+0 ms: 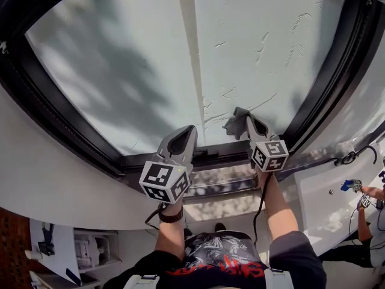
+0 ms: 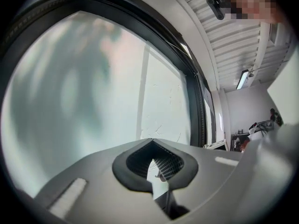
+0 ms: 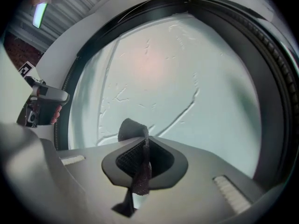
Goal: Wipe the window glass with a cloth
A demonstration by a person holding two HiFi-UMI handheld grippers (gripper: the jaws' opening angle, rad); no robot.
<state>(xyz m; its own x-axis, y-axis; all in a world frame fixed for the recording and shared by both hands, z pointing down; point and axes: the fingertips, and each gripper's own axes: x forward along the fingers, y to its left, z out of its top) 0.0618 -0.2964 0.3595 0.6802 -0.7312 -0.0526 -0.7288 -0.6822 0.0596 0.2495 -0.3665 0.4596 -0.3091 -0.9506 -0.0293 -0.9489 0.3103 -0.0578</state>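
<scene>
While the left gripper (image 1: 189, 132) sits with its jaws pressed together on nothing, the right gripper (image 1: 249, 120) is clamped on the grey cloth (image 1: 236, 123) — a fold pokes out past the jaw tips, near the bottom edge of the window glass (image 1: 132, 71) — can't tell if it's touching.

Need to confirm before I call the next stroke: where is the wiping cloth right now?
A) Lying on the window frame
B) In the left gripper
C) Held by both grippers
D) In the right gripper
D: the dark cloth is pinched between the jaws of the right gripper, while the left gripper has nothing between its jaws.
</scene>
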